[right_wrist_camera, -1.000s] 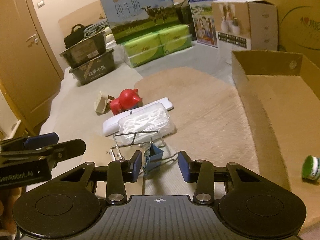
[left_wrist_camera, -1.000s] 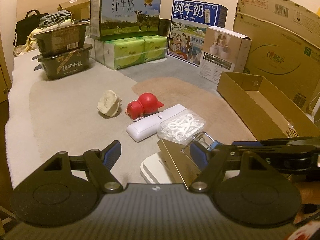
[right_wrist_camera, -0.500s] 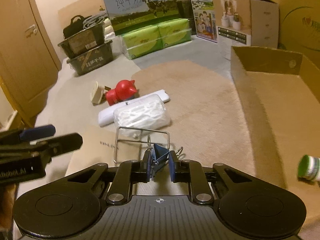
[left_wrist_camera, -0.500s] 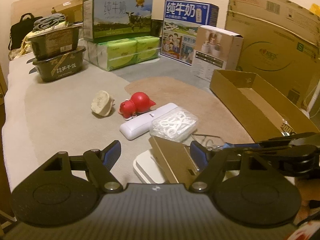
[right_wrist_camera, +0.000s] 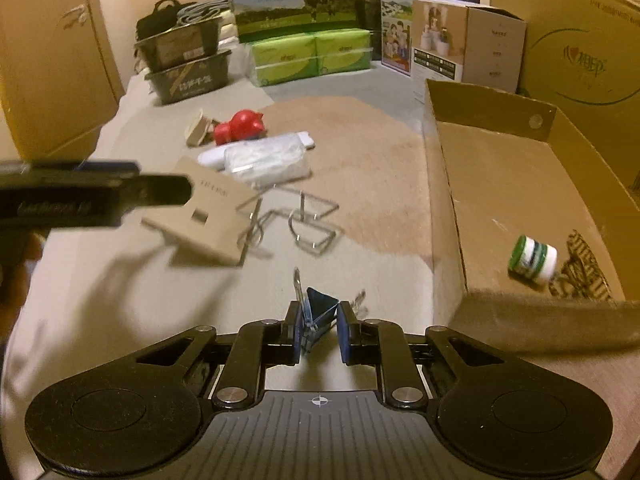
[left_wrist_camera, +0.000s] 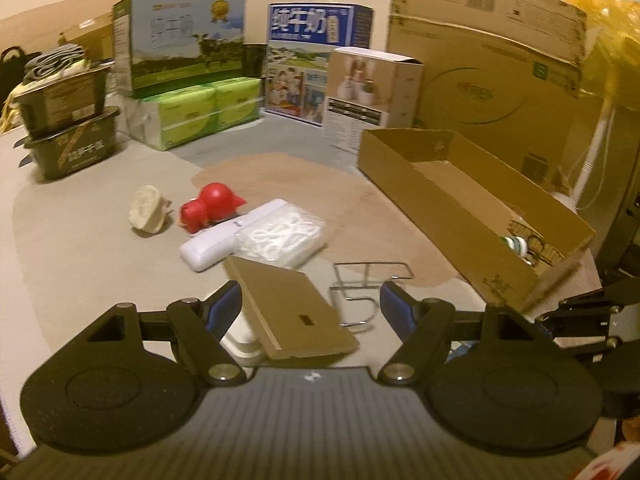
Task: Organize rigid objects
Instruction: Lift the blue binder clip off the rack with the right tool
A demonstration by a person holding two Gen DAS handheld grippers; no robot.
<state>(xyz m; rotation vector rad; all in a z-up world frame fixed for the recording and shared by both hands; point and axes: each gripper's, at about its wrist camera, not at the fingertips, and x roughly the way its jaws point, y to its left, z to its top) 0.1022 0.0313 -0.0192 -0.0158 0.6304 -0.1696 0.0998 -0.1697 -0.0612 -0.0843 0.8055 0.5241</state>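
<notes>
Binder clip [right_wrist_camera: 318, 312] pinched tight in my right gripper [right_wrist_camera: 319, 334], left gripper [left_wrist_camera: 311, 304] open and empty; next I carry it into the cardboard box [right_wrist_camera: 496, 184]

1. The left wrist camera sits low behind its own fingers [left_wrist_camera: 228, 304], tilted down, facing the milk cartons [left_wrist_camera: 180, 56] along the surface's far edge.
2. The right wrist camera does likewise from a spot nearer the cardboard tray [right_wrist_camera: 448, 184], looking into it.
3. Both views share the red toy [left_wrist_camera: 208, 206], wire rack [left_wrist_camera: 364, 284] and tray.

black tongs [right_wrist_camera: 319, 330], blue pads [right_wrist_camera: 296, 334], silver screws
</notes>
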